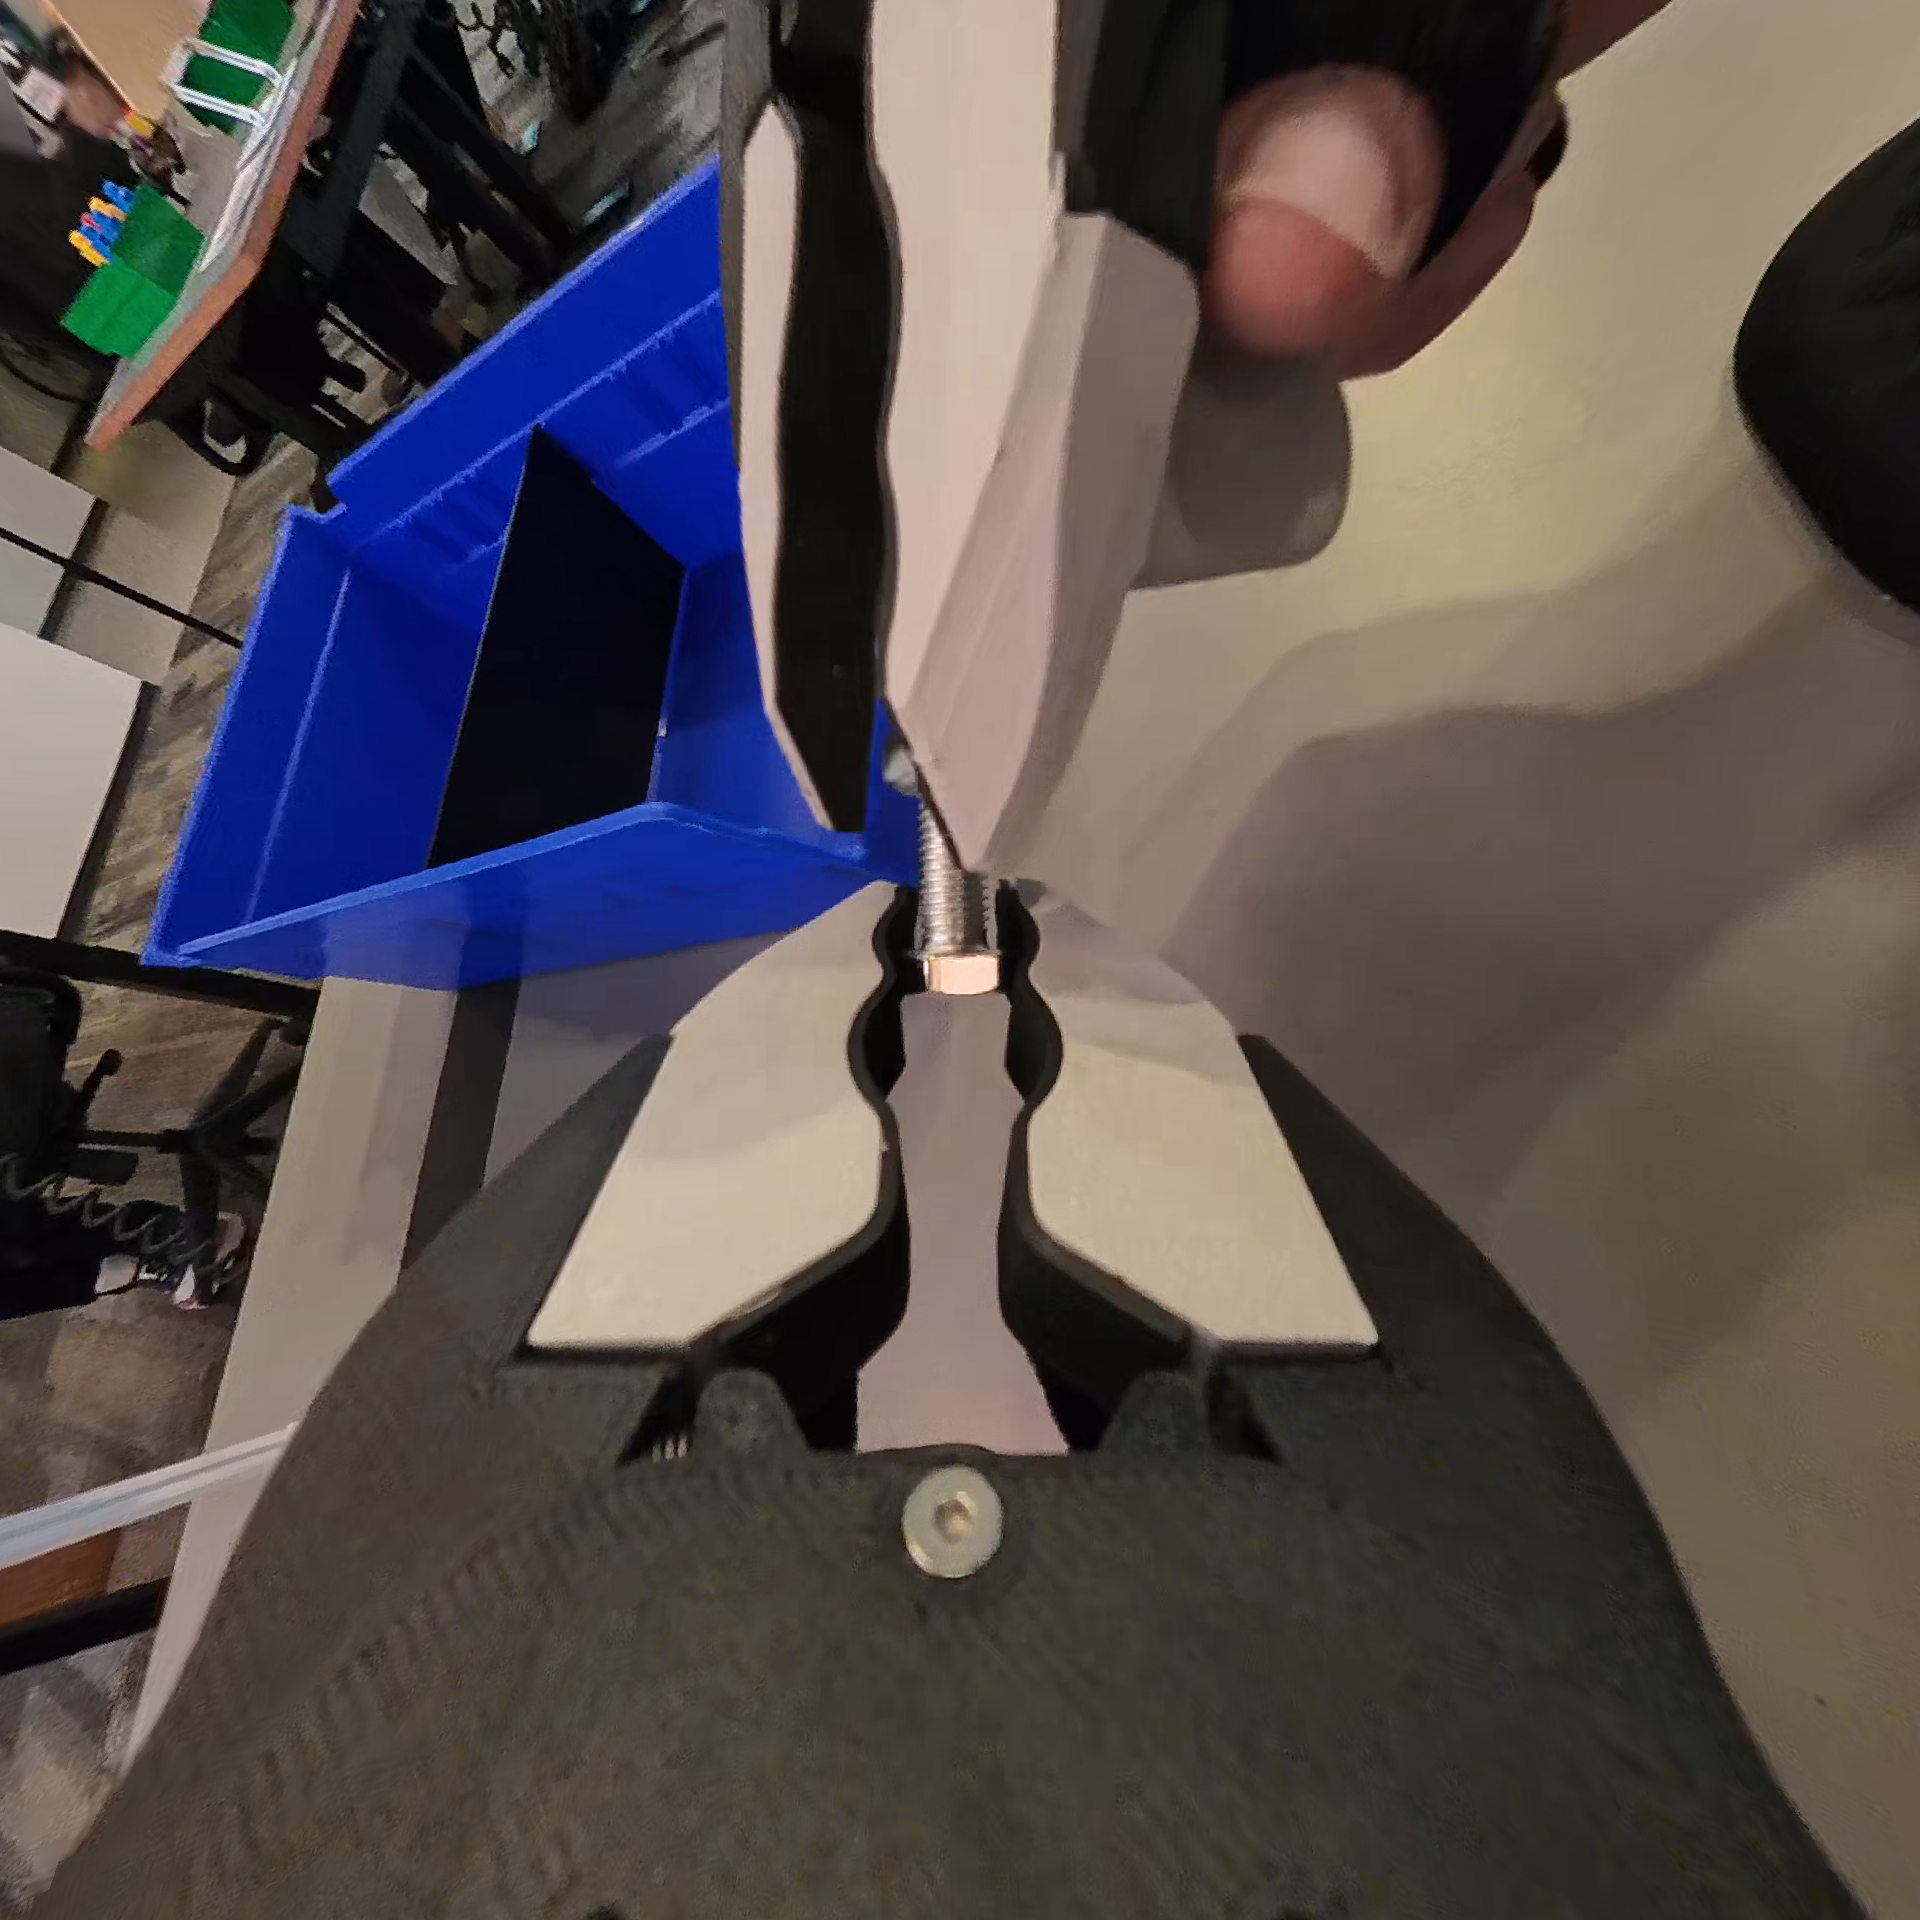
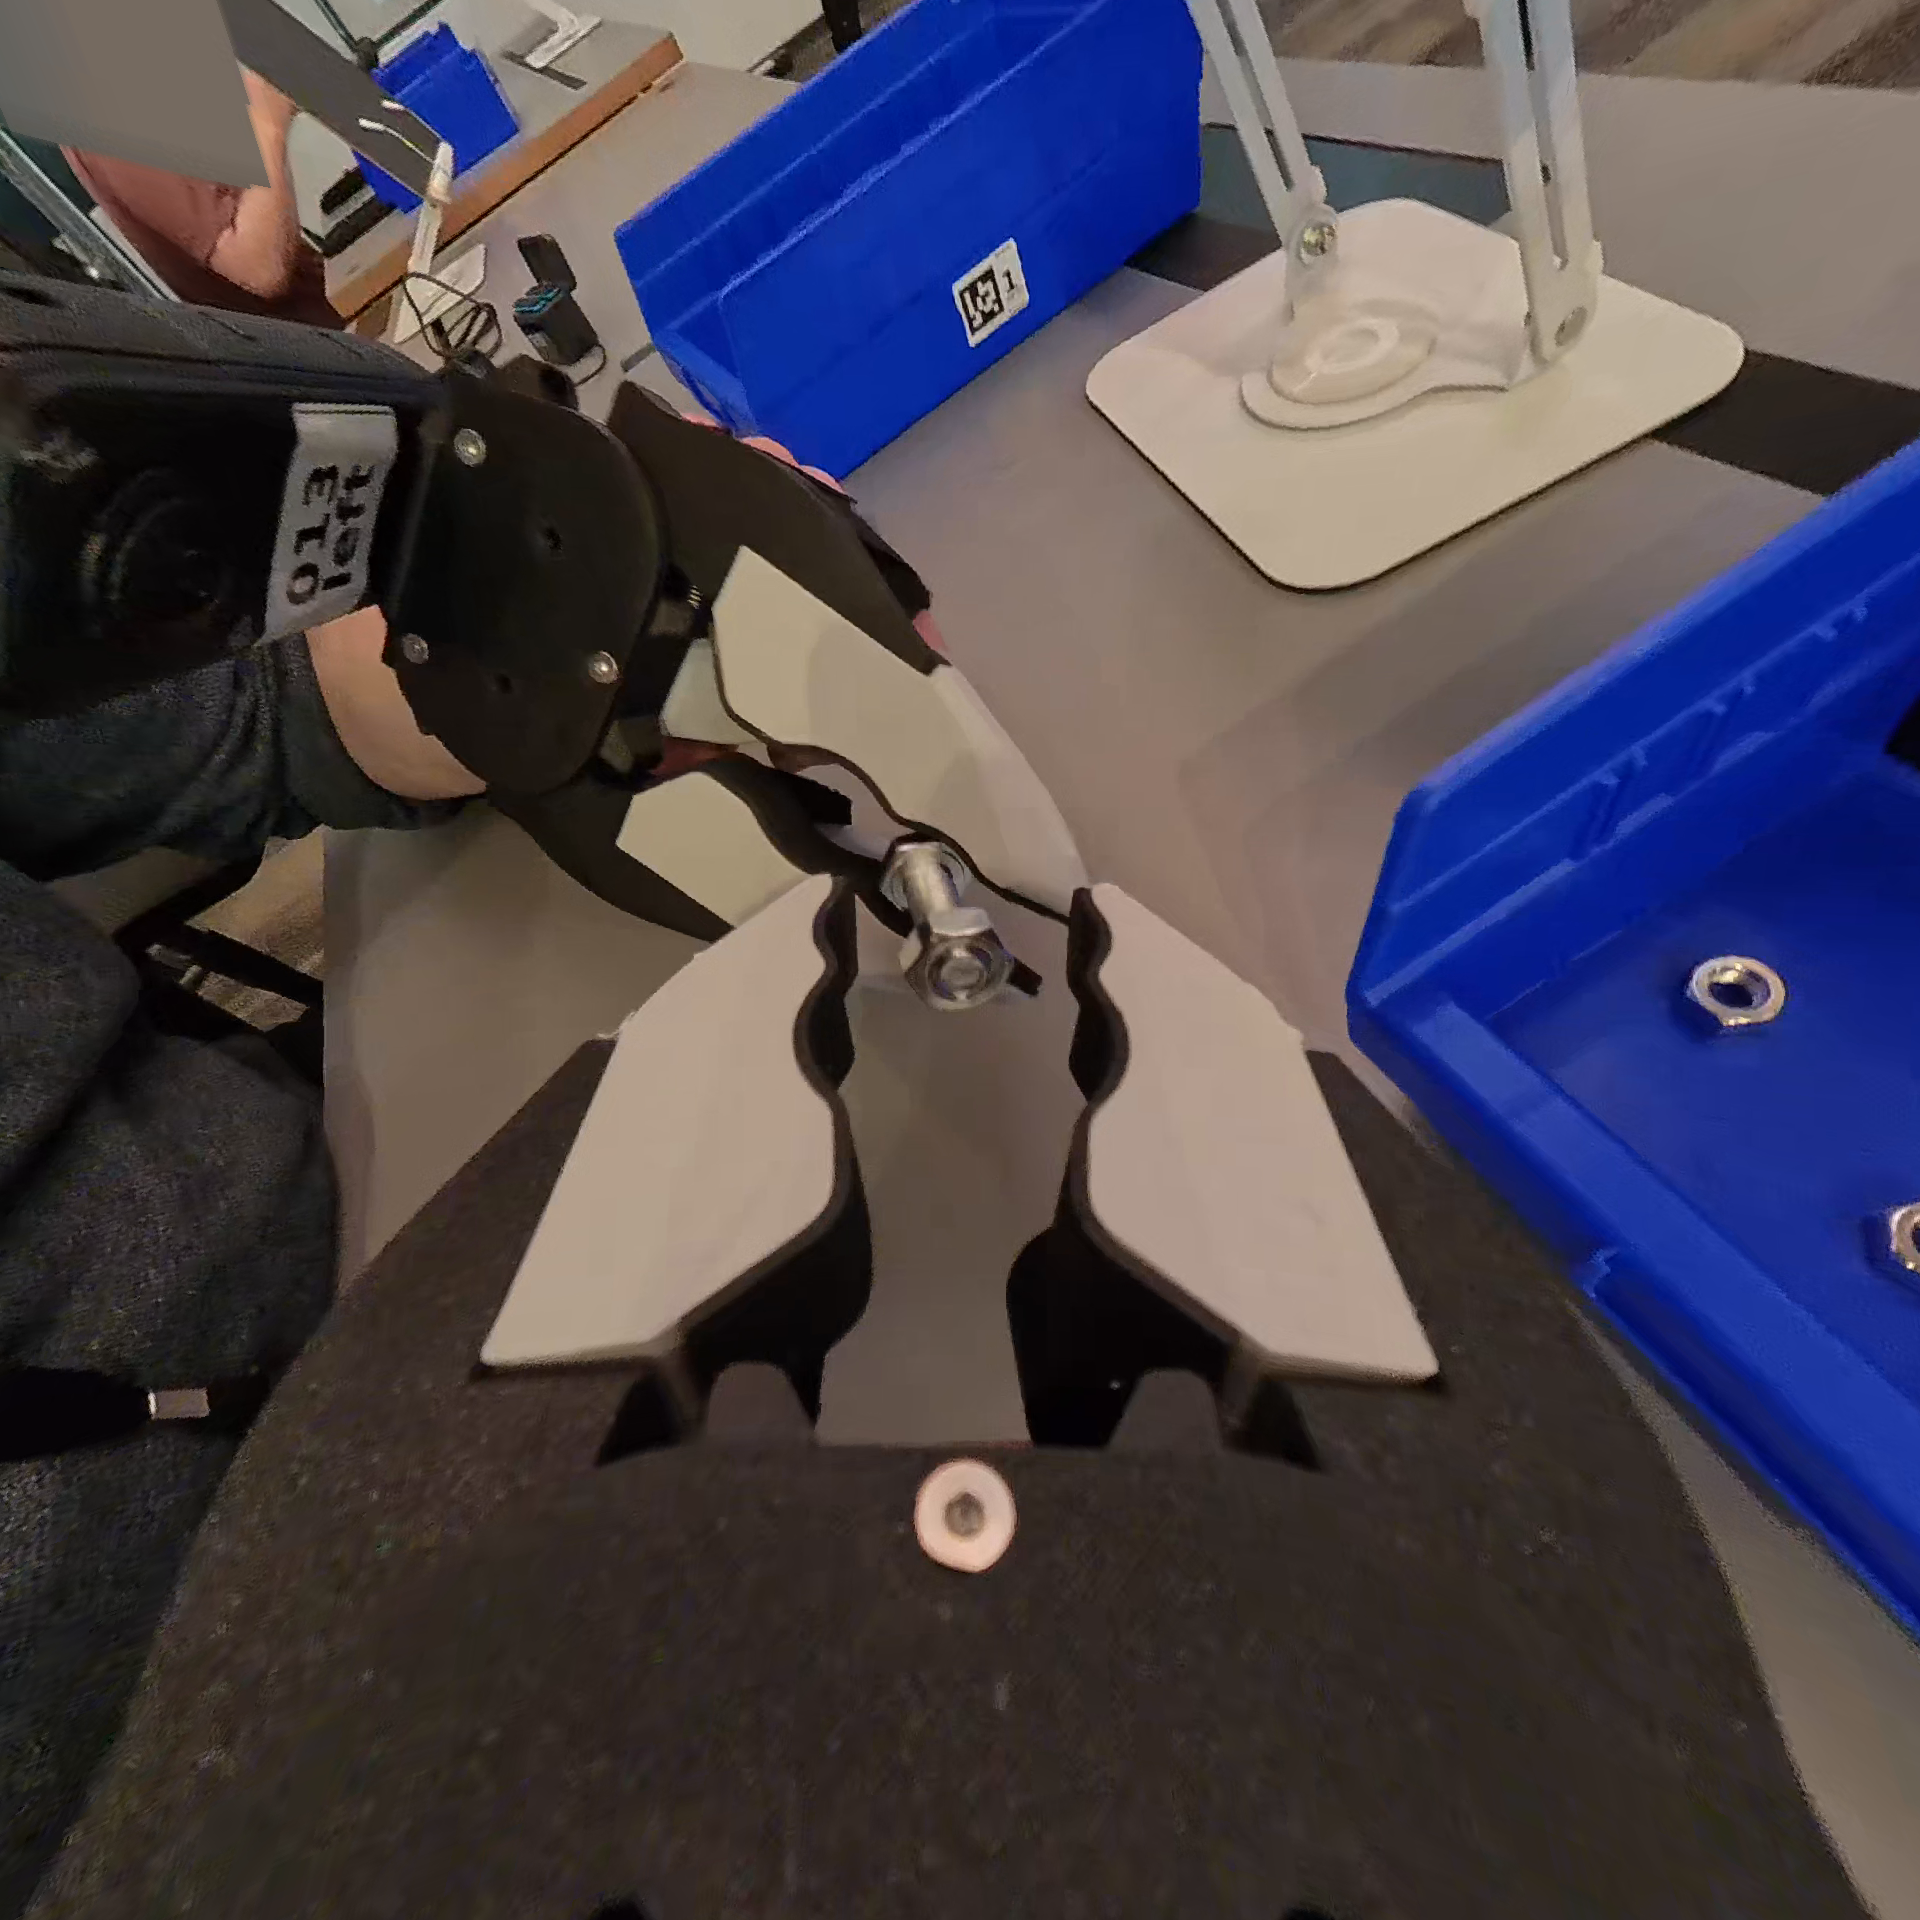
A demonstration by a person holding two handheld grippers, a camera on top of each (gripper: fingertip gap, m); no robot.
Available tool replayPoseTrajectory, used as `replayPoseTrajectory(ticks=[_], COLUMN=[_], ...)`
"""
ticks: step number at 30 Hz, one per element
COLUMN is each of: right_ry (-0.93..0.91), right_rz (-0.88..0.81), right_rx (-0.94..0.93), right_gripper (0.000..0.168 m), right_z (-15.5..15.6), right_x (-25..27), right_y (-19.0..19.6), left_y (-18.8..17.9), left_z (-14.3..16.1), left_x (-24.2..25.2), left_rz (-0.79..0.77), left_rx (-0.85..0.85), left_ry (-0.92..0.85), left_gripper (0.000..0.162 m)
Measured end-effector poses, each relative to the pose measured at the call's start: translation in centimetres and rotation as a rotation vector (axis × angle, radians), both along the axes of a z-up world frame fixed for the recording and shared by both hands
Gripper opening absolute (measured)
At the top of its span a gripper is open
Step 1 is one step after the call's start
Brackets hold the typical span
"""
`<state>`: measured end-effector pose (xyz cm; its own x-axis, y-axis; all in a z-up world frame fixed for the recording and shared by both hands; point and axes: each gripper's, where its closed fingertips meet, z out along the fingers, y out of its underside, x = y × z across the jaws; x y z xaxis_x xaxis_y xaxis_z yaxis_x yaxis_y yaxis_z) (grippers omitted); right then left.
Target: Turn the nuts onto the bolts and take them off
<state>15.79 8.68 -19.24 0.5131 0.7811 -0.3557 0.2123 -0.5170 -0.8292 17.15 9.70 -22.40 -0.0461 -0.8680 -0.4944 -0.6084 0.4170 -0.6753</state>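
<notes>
Left tool pinches the bolt near its head, above the worktop. Right tool is spread around the nut. Close squarely on its flats, then twist.

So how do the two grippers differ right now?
The left gripper is shut on the bolt, while the right gripper is open and holds nothing. The left one carries the bolt in the air; the right one only points its fingers at the nut on the bolt's end. Both have grey fingers with black pads.
</notes>
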Motion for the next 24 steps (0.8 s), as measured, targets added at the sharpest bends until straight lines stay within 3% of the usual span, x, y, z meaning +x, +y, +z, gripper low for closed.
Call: replayPoseTrajectory(ticks=[5,11,17,24], right_ry=[0.017,-0.031,-0.274,-0.734], right_rz=[-0.009,0.048,0.254,0.469], right_rx=[-0.054,0.039,0.371,0.966], right_gripper=[0.019,0.019,0.019,0.018], right_z=[-0.8,-0.5,-0.4,0.6], right_x=[0.1,0.0,-0.8,-2.0], right_y=[-0.1,-0.5,-1.7,-2.3], left_y=[0.3,-0.3,-3.5,-6.5], left_z=[0.2,0.5,0.9,1.5], left_x=[-0.1,-0.2,-1.3,-3.0], left_rz=[0.017,-0.021,-0.226,-0.491], left_rx=[0.033,-0.053,-0.466,-0.939], left_ry=[-0.001,-0.008,0.02,-0.008], left_gripper=[0.015,0.015,0.015,0.015])
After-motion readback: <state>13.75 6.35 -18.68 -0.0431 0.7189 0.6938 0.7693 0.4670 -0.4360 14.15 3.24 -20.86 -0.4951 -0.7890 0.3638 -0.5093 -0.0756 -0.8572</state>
